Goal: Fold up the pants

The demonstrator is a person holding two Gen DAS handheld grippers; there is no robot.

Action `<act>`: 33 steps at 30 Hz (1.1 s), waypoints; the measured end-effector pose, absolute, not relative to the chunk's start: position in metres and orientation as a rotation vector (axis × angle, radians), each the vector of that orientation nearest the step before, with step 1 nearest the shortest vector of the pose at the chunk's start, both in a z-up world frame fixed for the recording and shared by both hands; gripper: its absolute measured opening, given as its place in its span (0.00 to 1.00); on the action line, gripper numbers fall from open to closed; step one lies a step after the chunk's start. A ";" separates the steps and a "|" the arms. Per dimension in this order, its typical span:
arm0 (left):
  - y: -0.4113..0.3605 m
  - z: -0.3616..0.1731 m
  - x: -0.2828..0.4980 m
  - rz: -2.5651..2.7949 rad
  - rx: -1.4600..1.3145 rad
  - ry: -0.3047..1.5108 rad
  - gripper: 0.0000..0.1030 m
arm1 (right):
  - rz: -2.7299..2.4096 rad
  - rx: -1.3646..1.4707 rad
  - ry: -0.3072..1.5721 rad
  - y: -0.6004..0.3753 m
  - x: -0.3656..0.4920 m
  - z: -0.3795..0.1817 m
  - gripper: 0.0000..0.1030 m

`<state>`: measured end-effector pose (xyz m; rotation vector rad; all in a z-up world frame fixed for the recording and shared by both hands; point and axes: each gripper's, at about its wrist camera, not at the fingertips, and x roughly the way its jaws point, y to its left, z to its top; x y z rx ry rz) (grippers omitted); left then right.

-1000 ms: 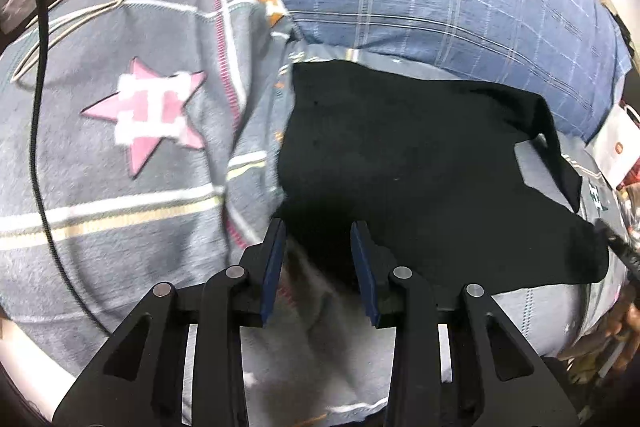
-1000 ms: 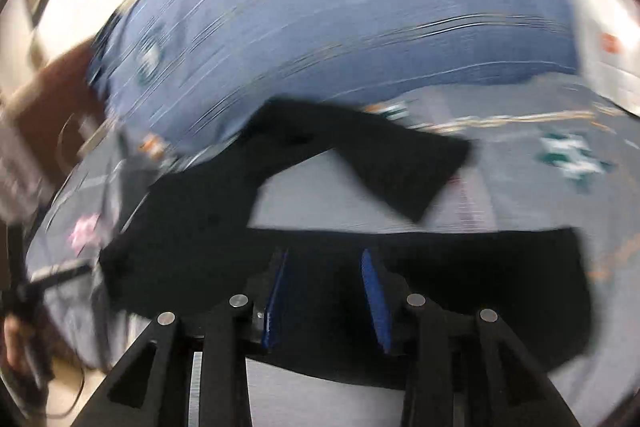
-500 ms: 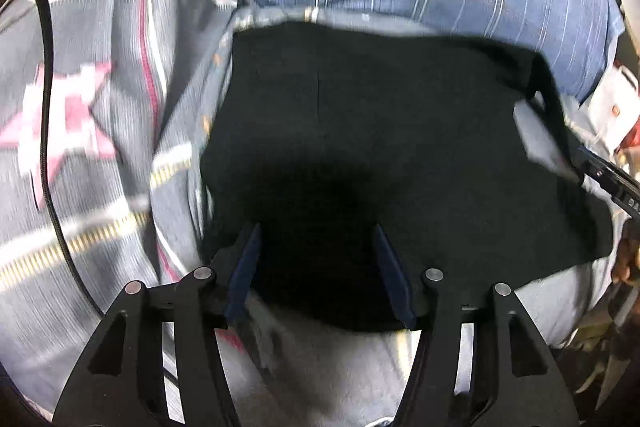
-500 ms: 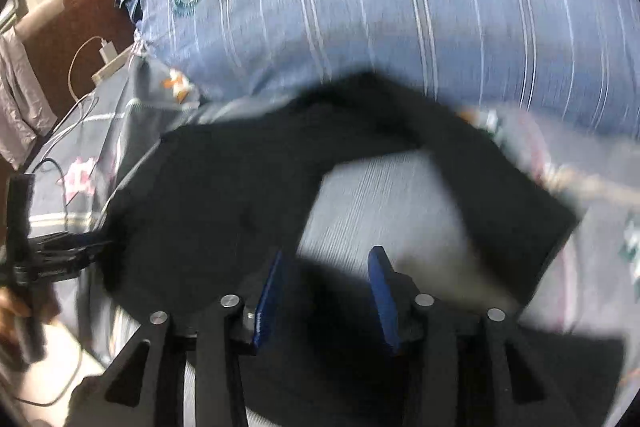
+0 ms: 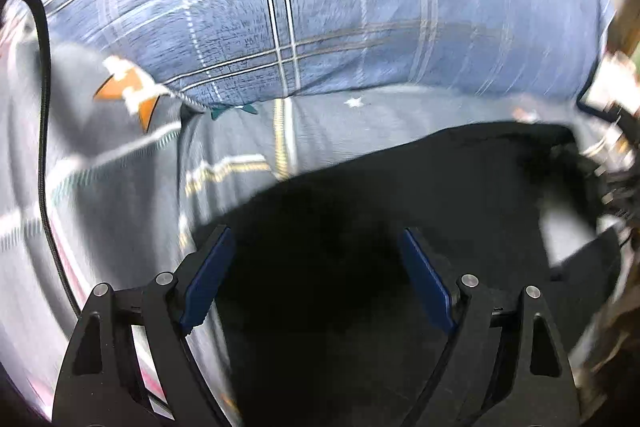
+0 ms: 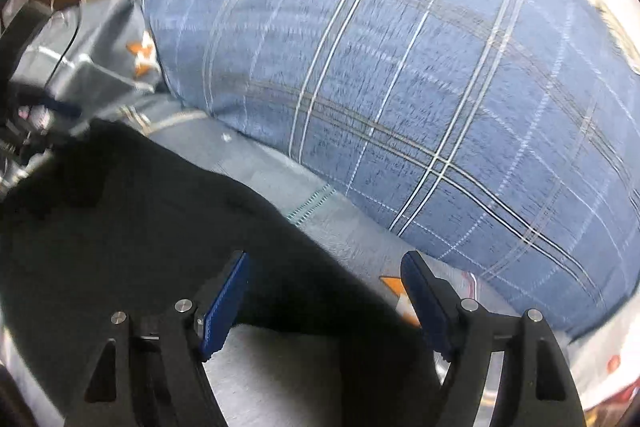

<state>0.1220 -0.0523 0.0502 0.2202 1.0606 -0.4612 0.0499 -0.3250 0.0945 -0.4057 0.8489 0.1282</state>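
Two hand-held grippers hover over a bed, each seen from its own wrist camera, and both views are smeared by motion. The left gripper [image 5: 316, 243] stands with its jaws wide apart; they have just been opening, and nothing is pinched between the blue pads [image 5: 208, 279]. Below and beyond them lie the black pants [image 5: 400, 207], spread flat across the grey bedsheet [image 5: 120, 195], filling the view from about 3 o'clock round to 6 o'clock. A blue plaid pillow [image 5: 320, 7] fills the top from 10 to 2 o'clock, and a black cable [image 5: 42, 107] runs down the edge at 9 o'clock. At 3 o'clock a blurred dark shape shows at the rim; I cannot tell what it is. The right gripper [image 6: 324, 267] is also spread wide, its jaws having just been opening, with the cloth lying under the gap and neither pad pressing on it. In this view the pants [image 6: 140, 227] cover the area from 6 to 9 o'clock, with a patch of pale sheet showing at 6 o'clock, and the pillow [image 6: 400, 87] bulks from 12 to 4 o'clock.
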 end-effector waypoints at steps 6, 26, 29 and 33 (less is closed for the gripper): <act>-0.074 0.018 0.155 -0.460 0.353 1.112 0.82 | 0.163 -0.384 0.939 -0.343 0.088 0.070 0.47; -0.010 0.076 -0.026 -0.669 0.181 0.882 0.08 | 0.233 -0.311 0.682 -0.341 -0.156 0.151 0.13; 0.011 0.053 -0.054 -0.653 0.065 0.935 0.08 | 0.220 -0.346 0.751 -0.332 -0.191 0.113 0.13; 0.030 0.041 -0.064 -0.602 -0.079 0.980 0.08 | 0.174 -0.332 0.830 -0.329 -0.209 0.063 0.13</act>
